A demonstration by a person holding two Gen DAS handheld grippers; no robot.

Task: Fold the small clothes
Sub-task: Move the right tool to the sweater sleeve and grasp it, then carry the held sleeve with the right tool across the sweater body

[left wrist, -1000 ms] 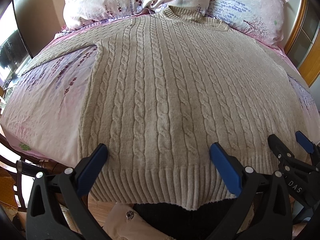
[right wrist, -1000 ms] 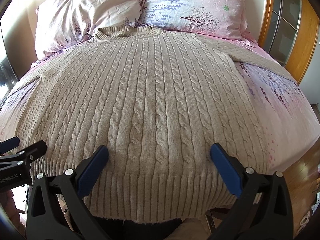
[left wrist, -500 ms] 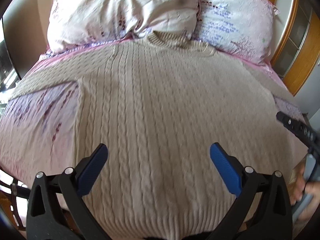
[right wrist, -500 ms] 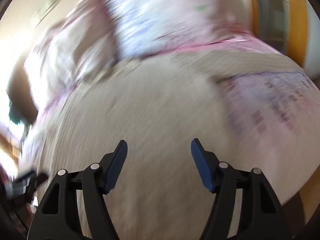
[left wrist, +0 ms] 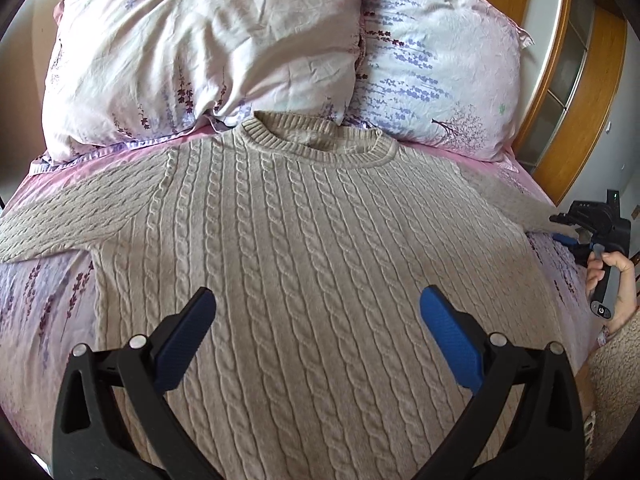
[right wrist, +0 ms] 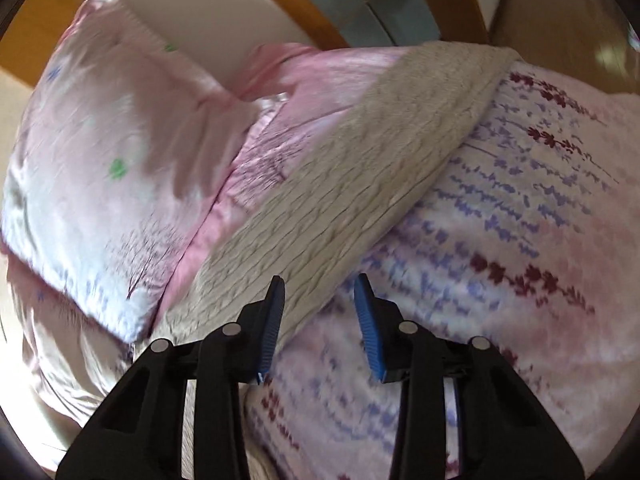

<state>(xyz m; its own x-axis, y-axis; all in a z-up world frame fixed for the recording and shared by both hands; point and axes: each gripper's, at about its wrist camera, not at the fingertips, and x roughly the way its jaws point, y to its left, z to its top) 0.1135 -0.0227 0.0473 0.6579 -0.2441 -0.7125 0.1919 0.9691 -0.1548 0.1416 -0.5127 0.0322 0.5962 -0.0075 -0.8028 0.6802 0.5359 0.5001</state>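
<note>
Beige cable-knit sweater: flat, unfolded on the bed.
Your left gripper gapes empty; right gripper, half-open, straddles the sleeve edge.

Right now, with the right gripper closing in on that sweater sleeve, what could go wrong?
1. The right gripper sits at the sleeve's lower edge, right over the floral bedsheet; its fingers could pinch the sheet along with the knit.
2. The right wrist view is blurred, so aim may be off and only a thin edge caught, which may slip.
3. The left gripper hangs open above the sweater body, pinning nothing, so a sleeve pull could drag the body askew.
</note>
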